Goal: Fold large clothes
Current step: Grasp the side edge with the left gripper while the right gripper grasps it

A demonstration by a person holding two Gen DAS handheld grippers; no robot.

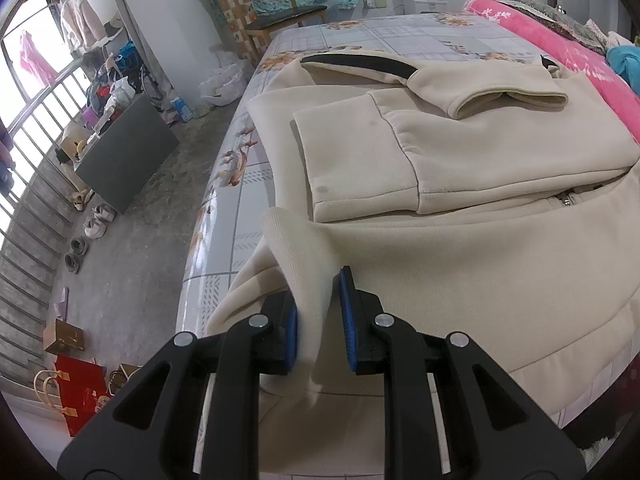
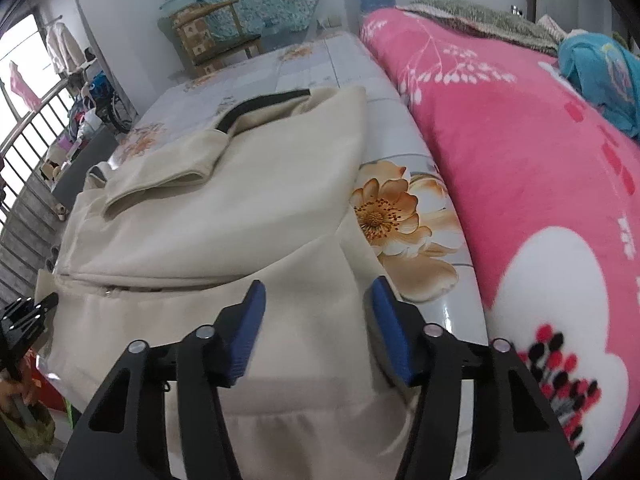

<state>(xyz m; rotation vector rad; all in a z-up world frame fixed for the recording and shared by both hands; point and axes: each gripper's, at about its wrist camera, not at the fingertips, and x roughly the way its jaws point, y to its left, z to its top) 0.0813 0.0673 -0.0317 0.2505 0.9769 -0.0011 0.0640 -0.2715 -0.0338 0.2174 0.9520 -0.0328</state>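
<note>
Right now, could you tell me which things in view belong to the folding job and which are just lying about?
Belongs to the job:
cream jacket
left tongs, clamped on its hem
right tongs, open over its right edge

Just lying about:
pink blanket
wooden chair
shoes
red bag

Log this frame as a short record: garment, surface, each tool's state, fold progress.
garment: cream zip jacket, sleeves folded across its front
surface: floral bed sheet, pink blanket alongside
left tool: shut on the jacket's ribbed hem corner
right tool: open above the jacket's near right edge, nothing gripped
progress: sleeves in, body not yet folded
</note>
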